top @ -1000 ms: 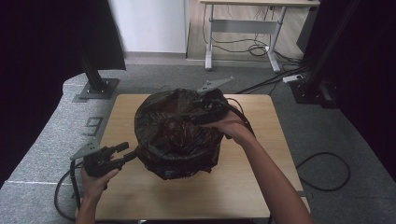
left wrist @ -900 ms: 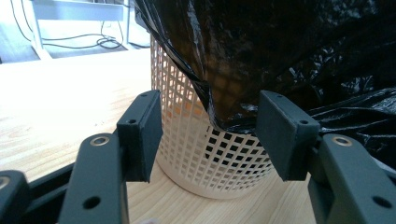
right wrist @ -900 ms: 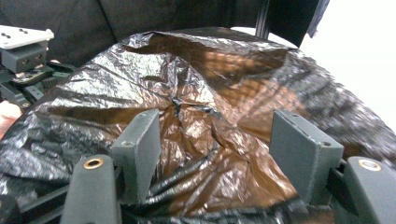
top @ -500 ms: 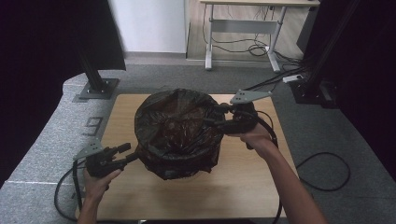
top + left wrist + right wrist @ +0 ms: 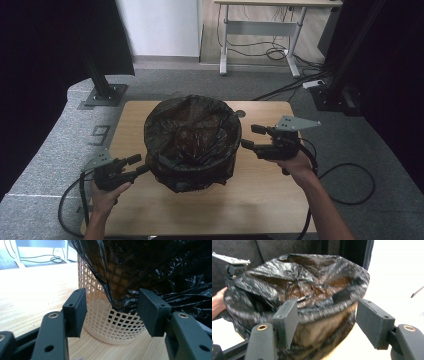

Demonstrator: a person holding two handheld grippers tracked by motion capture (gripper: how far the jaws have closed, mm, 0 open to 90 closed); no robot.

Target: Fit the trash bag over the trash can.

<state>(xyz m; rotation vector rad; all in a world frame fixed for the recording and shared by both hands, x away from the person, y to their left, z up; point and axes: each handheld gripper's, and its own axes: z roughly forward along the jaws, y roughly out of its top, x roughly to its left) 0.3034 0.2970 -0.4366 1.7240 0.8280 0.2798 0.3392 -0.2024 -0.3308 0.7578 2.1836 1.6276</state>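
Observation:
A white lattice basket (image 5: 110,322) lined with a black plastic bag (image 5: 192,135) stands in the middle of the wooden table (image 5: 260,200). My left gripper (image 5: 141,164) is low at the basket's near-left side, open; in the left gripper view (image 5: 112,300) the bag's hanging hem (image 5: 125,302) and the lattice wall lie just beyond its pads, unpinched. My right gripper (image 5: 249,136) hovers to the right of the bag's rim, open, a small gap away. Its own view (image 5: 328,310) looks across the bag's crumpled mouth (image 5: 299,285) with nothing between the pads.
A desk on metal legs (image 5: 260,30) with floor cables (image 5: 280,52) stands at the back. Black stand bases sit at the back left (image 5: 102,95) and back right (image 5: 335,97). The right gripper's cable (image 5: 350,185) loops off the table's right edge.
My right gripper has drawn back to the right, from over the bag's rim to beside it, and sunk a little. The left gripper and the basket have stayed put.

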